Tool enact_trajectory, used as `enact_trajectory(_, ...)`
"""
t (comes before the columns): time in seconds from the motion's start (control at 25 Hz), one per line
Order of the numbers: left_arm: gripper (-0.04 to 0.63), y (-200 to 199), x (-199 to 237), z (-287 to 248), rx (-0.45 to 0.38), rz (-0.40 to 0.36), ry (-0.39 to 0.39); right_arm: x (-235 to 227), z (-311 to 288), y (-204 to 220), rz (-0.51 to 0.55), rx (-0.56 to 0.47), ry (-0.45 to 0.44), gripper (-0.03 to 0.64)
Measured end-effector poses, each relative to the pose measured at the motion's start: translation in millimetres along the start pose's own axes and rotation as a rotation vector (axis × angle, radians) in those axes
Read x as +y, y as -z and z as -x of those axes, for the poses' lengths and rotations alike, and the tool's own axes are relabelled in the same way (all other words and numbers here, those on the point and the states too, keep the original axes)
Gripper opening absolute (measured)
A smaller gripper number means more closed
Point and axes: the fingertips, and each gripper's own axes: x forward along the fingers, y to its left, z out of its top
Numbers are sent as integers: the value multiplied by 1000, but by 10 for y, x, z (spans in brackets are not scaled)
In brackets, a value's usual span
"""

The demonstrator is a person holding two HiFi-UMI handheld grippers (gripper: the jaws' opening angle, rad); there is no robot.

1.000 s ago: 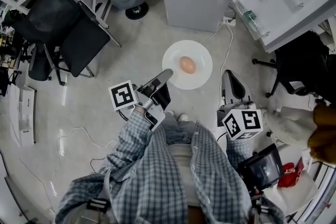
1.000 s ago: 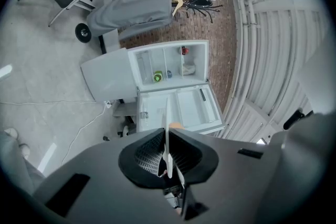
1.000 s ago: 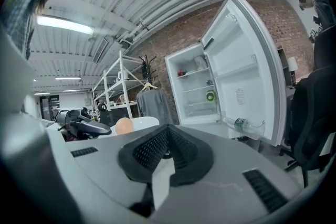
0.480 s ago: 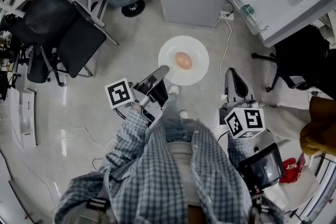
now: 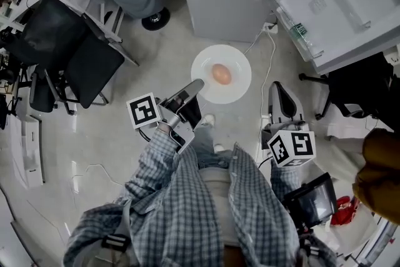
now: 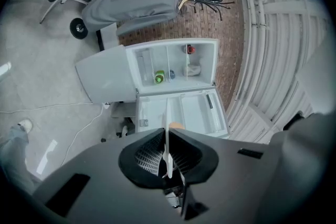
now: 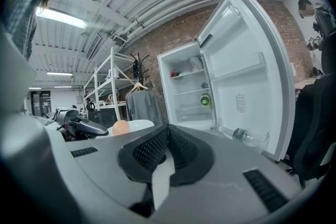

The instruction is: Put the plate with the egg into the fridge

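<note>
**A:** What has the left gripper (image 6: 167, 140) got?

**B:** Its jaws are pinched on the plate (image 5: 240, 75). Its own view shows the rim edge-on, a thin white sliver between black ribbed pads. The top of the egg (image 6: 177, 125) just peeps over the jaws.

**A:** And from the head view?

**B:** There the plate is a full round disc, shallow and glossy white, held about level above the grey floor (image 5: 150, 59). The egg is smooth and tan and sits near the plate's middle. The gripper holds the rim on the side nearest the person.

**A:** The right gripper (image 7: 168, 131)?

**B:** Its jaws are together with nothing between them. In the head view it is clear of the plate, to the right and nearer the person. Its own view catches plate and egg side-on at the left.

**A:** Where is the fridge (image 5: 228, 9)?

**B:** Just beyond the plate. It is white and boxy, with its upper door (image 5: 337, 3) swung wide and its lower front closed. The head view cuts off most of the open compartment. The gripper views show the shelves, with a green can (image 7: 205, 100) on one and a clear bottle (image 7: 242, 135) in the door's low rack.

**A:** Anything else around?

**B:** A black office chair (image 5: 81, 53) stands at the left and a white cable (image 5: 270, 65) runs across the floor. The left gripper view alone shows a grey coat (image 6: 136, 0) on a hanger.
</note>
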Motion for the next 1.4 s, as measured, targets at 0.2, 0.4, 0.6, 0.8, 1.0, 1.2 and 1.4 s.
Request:
enact_trajectory(0.2,20,-372,33,-244,5,-1,13,-71,-431,-112,4,-9,5,5)
enact_trajectory(0.4,20,-719,67,-402,15,-1,21,-72,-822,-187,34,-10,14,5)
enact_trajectory(0.6,20,-981,175,-506,26,11,14,-71,-1086,-201,38,-8,25,5)
enact_trajectory(0.8,20,-1123,225,-617,34,15,9,-142,-1242,-188,22,2,40,5)
enact_trajectory(1.0,20,-1237,256,-735,28,23,5,-192,-1415,-199,27,12,32,5)
enact_trajectory(1.2,20,-1376,287,-910,17,27,-2,-289,-1642,-225,21,15,15,5)
enact_trajectory(1.4,20,-1572,289,-1197,-2,20,-10,-496,-1974,-305,10,13,-11,5)
